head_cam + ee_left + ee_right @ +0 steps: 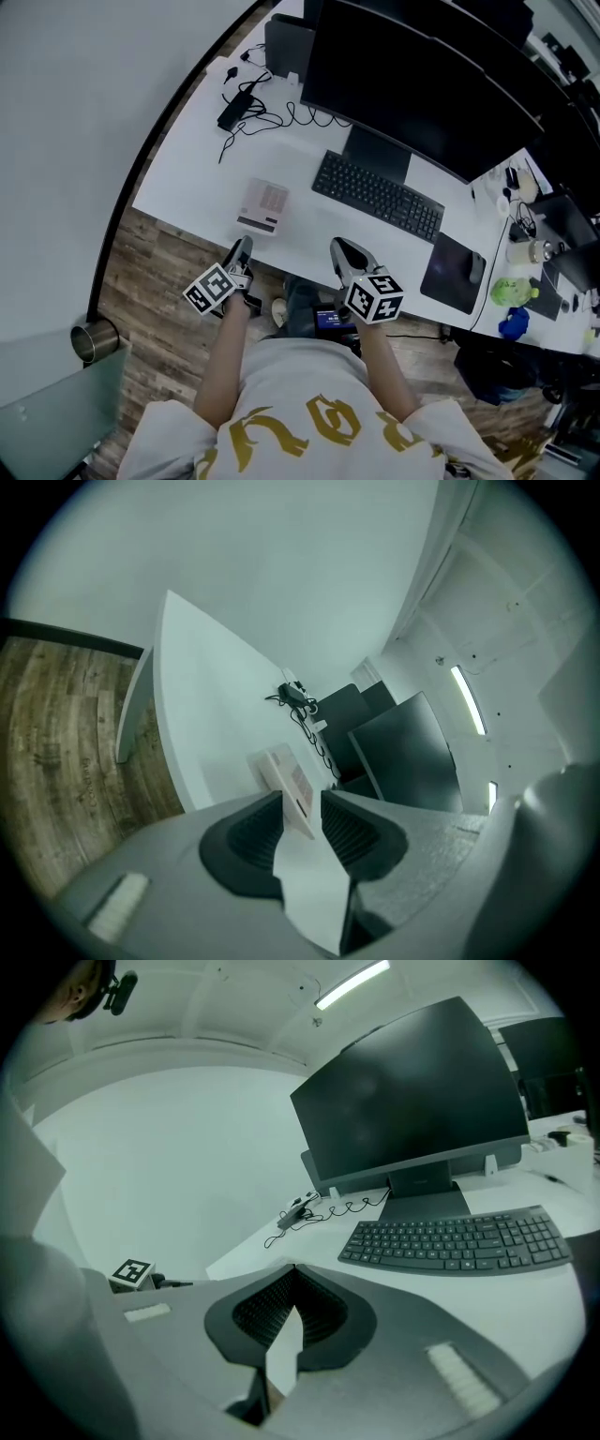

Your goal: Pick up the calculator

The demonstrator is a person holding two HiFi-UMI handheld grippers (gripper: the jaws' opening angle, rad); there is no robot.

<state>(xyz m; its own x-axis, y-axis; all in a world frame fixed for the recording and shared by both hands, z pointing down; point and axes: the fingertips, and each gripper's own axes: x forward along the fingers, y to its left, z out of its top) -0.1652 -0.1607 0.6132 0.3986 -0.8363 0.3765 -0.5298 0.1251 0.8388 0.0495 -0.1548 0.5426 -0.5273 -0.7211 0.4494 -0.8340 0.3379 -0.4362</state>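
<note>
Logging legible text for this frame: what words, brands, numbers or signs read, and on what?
None reads legibly.
Shirt: gold lettering, upside down and cut off, unreadable.
Calculator: key labels too blurred.
Keyboard: key legends too small.
Left gripper and right gripper cubes: square markers only, no words.

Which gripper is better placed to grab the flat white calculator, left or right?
Left. The left gripper sits just short of the flat white calculator, jaws apart and lined up on it. The right gripper is farther off, jaws together, nearer the black keyboard.
</note>
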